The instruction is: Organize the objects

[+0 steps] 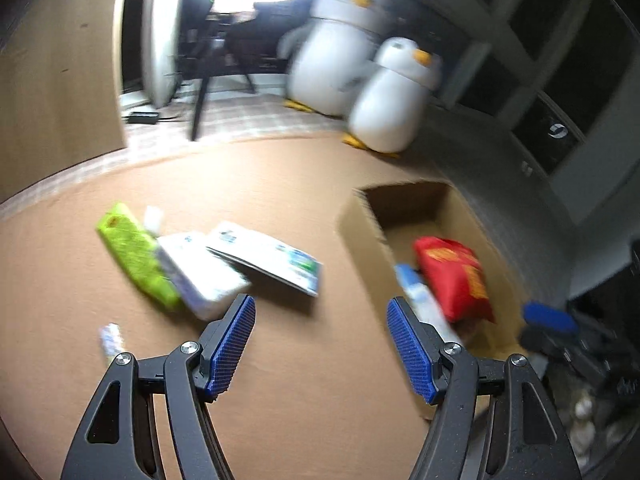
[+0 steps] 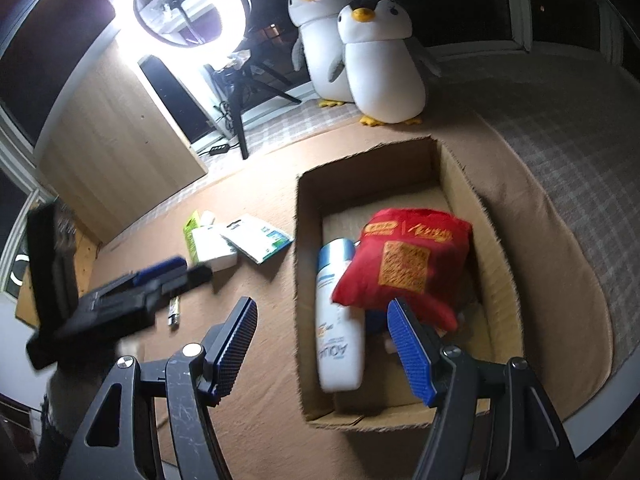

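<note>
A cardboard box [image 2: 308, 216] [image 1: 360, 232] holds a red packet [image 2: 404, 264] [image 1: 456, 276] and a white bottle [image 2: 338, 320] [image 1: 424, 304]. Left of it on the brown mat lie a green packet [image 1: 136, 256] [image 2: 191, 232], a white pack [image 1: 200, 276] [image 2: 212, 250], a white-and-teal card pack [image 1: 268, 256] [image 2: 260, 238] and a small tube [image 1: 111, 340] [image 2: 173, 312]. My left gripper [image 1: 320, 344] is open and empty above the mat, just short of the pile; it shows blurred in the right wrist view [image 2: 160, 280]. My right gripper [image 2: 322, 348] is open and empty over the box's near left wall.
Two plush penguins [image 2: 360, 48] [image 1: 360, 72] stand at the mat's far edge. A ring light [image 2: 180, 4] on a tripod [image 2: 240, 100] and a wooden cabinet [image 2: 112, 152] are at the back left. Checked bedding [image 2: 560, 128] lies to the right.
</note>
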A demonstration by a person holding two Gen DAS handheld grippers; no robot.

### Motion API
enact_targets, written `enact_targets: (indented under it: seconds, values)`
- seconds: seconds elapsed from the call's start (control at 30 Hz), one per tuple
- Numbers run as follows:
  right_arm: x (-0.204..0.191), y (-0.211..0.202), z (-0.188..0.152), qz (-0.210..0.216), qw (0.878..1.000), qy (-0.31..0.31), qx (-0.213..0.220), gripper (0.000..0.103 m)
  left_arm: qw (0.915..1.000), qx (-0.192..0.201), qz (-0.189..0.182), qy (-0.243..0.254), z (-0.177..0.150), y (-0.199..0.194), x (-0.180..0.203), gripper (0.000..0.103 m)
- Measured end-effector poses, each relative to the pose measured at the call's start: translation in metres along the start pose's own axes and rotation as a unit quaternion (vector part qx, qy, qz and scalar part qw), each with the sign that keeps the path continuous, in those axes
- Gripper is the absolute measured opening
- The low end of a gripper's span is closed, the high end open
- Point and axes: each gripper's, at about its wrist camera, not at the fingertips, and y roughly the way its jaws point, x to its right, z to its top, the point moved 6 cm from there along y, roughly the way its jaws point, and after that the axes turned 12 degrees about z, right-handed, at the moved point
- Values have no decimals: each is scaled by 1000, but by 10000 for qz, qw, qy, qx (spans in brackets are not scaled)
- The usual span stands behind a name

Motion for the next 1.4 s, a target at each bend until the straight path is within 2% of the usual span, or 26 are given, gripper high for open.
enact_targets:
  seconds: [0.17,0.33,0.53,0.83,1.07,1.1,1.23,1.4]
  values:
    - [-10,1,-8,27,10000,-54,-54,64,9988,-75,292,-395,21,15,-42,72]
    - [-12,3,-13,26,9999,-24,-115,64,9967,-201,431,-659,40,35,-69,72]
    - [-6,6,-18,-10,9998,37,-204,64,9945,-411,581,-765,53,68,-80,72]
    - [8,7,-21,-75,9995,168,-260,64,9923,-734,751,-662,59,111,-80,72]
    - [16,7,-20,-145,9993,225,-274,64,9916,-853,704,-674,60,129,-81,72]
    - [17,7,-20,-152,9992,243,-277,64,9917,-870,701,-636,60,131,-80,71]
    - [21,8,-20,-175,9990,311,-286,64,9919,-989,633,-492,54,139,-73,56]
    - [18,10,-19,-174,9989,304,-298,64,9938,-915,595,-190,49,134,-61,51]
